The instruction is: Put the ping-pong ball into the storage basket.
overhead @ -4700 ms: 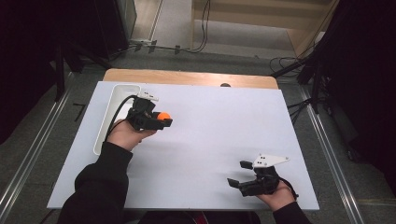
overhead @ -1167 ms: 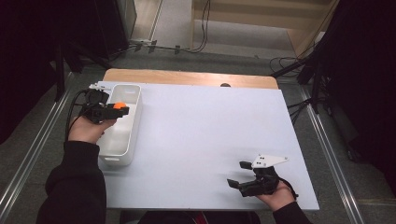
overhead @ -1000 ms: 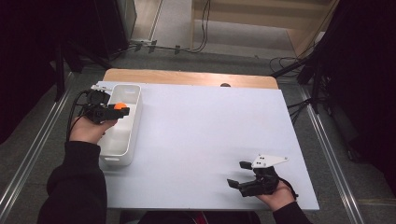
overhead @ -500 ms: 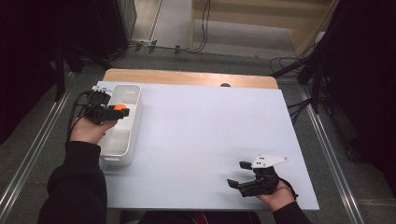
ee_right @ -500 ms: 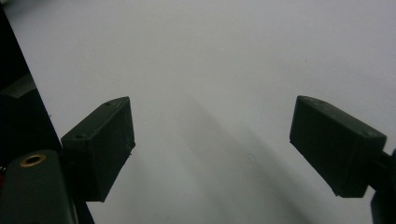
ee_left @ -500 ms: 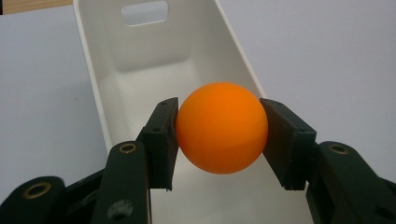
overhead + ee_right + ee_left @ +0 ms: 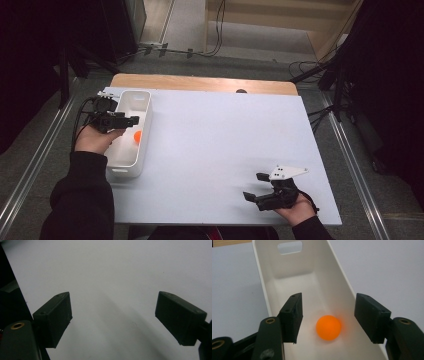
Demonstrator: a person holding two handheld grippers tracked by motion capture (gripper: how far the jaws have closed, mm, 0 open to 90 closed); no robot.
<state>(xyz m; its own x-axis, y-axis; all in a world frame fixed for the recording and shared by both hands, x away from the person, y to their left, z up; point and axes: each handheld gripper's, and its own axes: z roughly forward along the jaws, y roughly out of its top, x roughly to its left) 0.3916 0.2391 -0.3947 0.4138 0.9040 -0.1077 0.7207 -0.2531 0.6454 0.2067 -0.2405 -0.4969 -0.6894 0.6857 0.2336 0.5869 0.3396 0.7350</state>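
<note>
An orange ball (image 7: 137, 135) (image 7: 328, 327) lies on the floor of a long white bin (image 7: 131, 162) (image 7: 294, 270) at the table's left edge. My left gripper (image 7: 131, 120) (image 7: 328, 315) hovers over the bin, open, its jaws apart on either side of the ball and above it. My right gripper (image 7: 255, 187) (image 7: 113, 317) rests near the table's front right, open wide over the bare white surface with nothing between its jaws.
The white tabletop (image 7: 220, 135) has a wooden strip (image 7: 200, 83) along its far edge. Cables (image 7: 80, 120) trail from the left gripper off the table's left side. Metal rails and dark stands flank the table.
The orange ball has left the left gripper's jaws and now lies in the bin; the left gripper has opened. The right gripper has stayed still.
</note>
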